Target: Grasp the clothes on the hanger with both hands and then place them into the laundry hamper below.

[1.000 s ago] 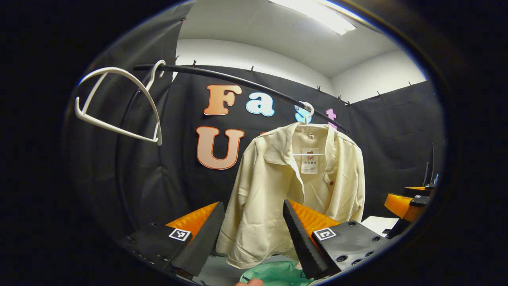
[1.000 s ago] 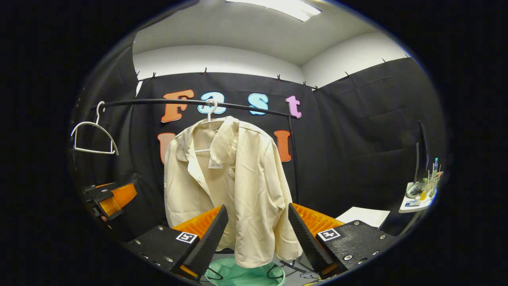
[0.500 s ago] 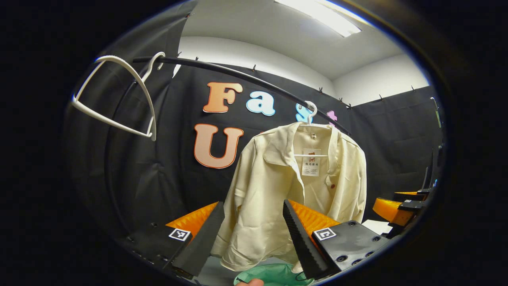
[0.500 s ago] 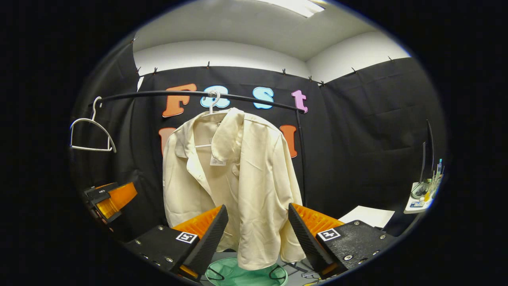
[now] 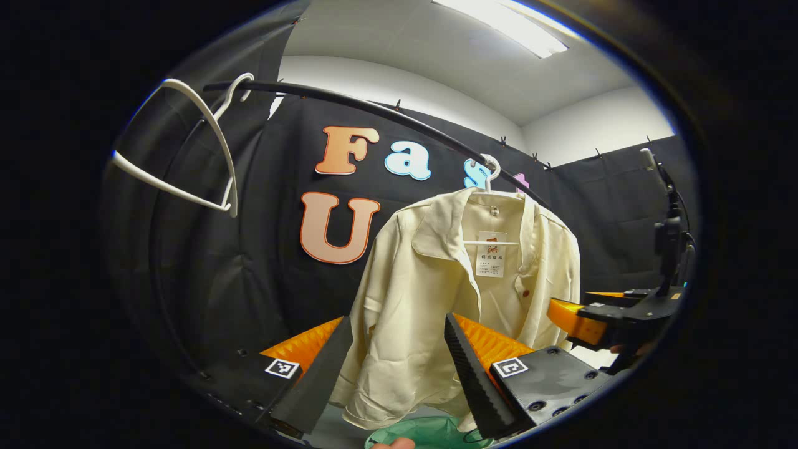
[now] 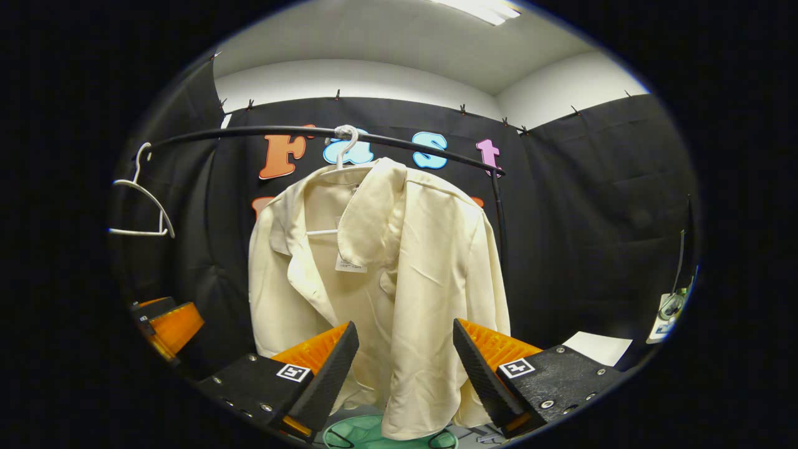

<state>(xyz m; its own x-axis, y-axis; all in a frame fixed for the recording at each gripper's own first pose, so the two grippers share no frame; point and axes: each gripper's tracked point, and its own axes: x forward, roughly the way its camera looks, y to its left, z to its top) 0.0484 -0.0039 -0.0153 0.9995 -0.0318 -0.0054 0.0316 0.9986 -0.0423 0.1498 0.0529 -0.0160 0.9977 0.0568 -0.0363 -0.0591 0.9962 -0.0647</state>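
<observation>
Black cloth walls back a dark rail (image 6: 405, 138) where the cream shirt (image 6: 399, 274) hangs on its white hanger (image 6: 345, 144), over the green laundry hamper (image 6: 368, 433) on the floor. Nothing is done yet by the look of it: left gripper (image 5: 394, 358) and right gripper (image 6: 402, 365) both have fingers spread wide, short of the cloth, so grasp, lift-off and drop all remain. Left gripper view gives the shirt's open front, label (image 5: 489, 262) and the other gripper beside its sleeve; right gripper view gives the folded collar, a spare hanger (image 6: 142, 209) toward the rail's left end.
</observation>
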